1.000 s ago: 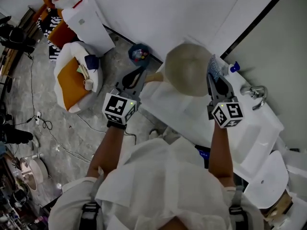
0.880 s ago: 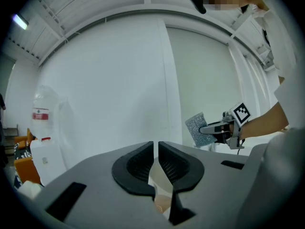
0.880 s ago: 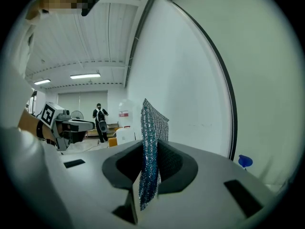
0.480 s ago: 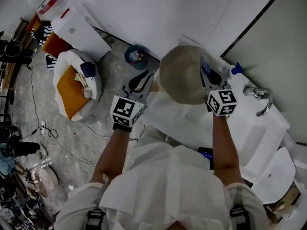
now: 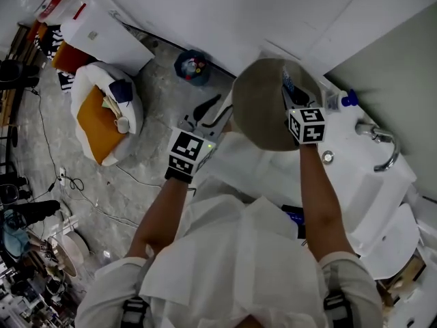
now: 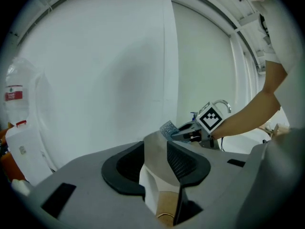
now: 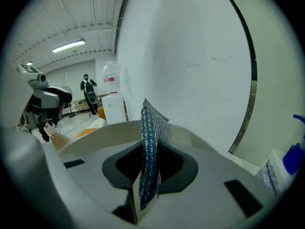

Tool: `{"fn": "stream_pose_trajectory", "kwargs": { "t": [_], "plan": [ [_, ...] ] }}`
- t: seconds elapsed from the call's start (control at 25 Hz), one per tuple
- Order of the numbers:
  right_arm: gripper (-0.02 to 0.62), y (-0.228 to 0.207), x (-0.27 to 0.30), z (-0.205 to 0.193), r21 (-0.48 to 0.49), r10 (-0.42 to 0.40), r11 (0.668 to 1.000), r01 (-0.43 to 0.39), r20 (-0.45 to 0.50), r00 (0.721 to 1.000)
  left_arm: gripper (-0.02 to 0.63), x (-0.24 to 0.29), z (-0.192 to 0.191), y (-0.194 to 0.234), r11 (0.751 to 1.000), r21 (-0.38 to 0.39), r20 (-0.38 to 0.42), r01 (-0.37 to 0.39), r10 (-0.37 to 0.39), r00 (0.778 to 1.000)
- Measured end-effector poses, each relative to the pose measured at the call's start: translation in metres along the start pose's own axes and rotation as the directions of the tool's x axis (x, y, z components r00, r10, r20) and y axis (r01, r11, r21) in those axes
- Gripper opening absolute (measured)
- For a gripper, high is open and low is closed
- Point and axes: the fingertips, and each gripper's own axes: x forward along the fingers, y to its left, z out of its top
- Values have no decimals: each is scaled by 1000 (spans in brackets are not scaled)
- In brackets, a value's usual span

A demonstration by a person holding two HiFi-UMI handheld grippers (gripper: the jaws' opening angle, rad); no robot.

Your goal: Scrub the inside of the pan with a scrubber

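The round beige pan (image 5: 266,104) lies over the white counter (image 5: 239,162) beside the sink, its wooden handle (image 6: 167,209) pointing at my left gripper (image 5: 217,109). That gripper's jaws have just been opening. The handle and the pan's edge (image 6: 159,151) stand between them, with a white gap on the left side. My right gripper (image 5: 290,91) reaches over the pan's right rim, shut on a blue-silver mesh scrubber (image 7: 150,151). In the left gripper view that scrubber (image 6: 167,128) sticks out of the right gripper (image 6: 183,133) beyond the pan.
A chrome faucet (image 5: 386,145) and white sink basin (image 5: 369,190) lie right of the pan, with a blue-capped bottle (image 5: 345,100) behind. On the floor at left are a white bag with orange contents (image 5: 102,115) and a small blue bowl (image 5: 193,67). A white wall stands close ahead.
Both grippers and the pan have come down toward the counter by the sink. The left jaws, shut on the handle before, now stand apart around it.
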Motion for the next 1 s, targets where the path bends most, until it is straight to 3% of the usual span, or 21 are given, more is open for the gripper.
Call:
{"fn": "stream_pose_trajectory", "kwargs": {
  "t": [0.2, 0.48, 0.84, 1.0],
  "plan": [
    [52, 3, 32, -15, -15, -14, 1000, 13, -81, 997, 176, 11, -16, -1, 999, -14, -44, 40, -41, 998],
    [52, 15, 55, -16, -22, -19, 1000, 17, -110, 994, 176, 21, -22, 3, 998, -20, -65, 59, -60, 996],
    [55, 72, 68, -18, -92, 140, 983, -158, -175, 975, 179, 24, -29, 2, 996, -14, -104, 87, -88, 991],
    [57, 86, 65, -22, -75, 196, 974, -213, -189, 962, 266, 26, -49, -14, 979, 12, -220, 204, -196, 956]
  ]
}}
